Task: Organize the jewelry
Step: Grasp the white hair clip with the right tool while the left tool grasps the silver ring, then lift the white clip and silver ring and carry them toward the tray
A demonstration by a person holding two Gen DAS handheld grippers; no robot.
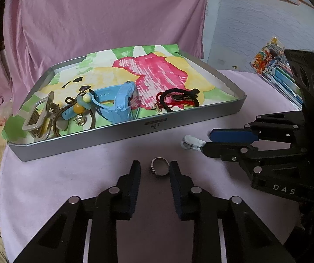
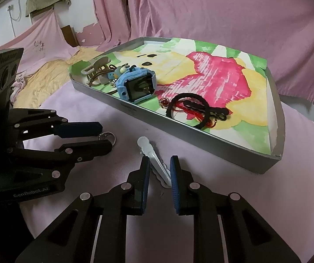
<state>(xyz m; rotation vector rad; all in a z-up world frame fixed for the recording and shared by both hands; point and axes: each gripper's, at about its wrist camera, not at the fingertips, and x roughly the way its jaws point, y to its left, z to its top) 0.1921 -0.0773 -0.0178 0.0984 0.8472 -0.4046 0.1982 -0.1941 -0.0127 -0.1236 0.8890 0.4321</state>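
Ring [image 1: 159, 167] lies between the parted left tongs [image 1: 154, 169]; right tongs [image 2: 159, 169] straddle hair clip [image 2: 154, 160], seemingly unclamped.

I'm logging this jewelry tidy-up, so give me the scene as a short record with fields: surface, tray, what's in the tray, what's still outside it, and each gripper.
surface: pink cloth
tray: grey tray, colourful paper lining
in tray: blue watch, black and red cords, hair claw, beaded charm
outside tray: ring, white hair clip
left gripper: open, fingers either side of ring
right gripper: open, fingers either side of white hair clip
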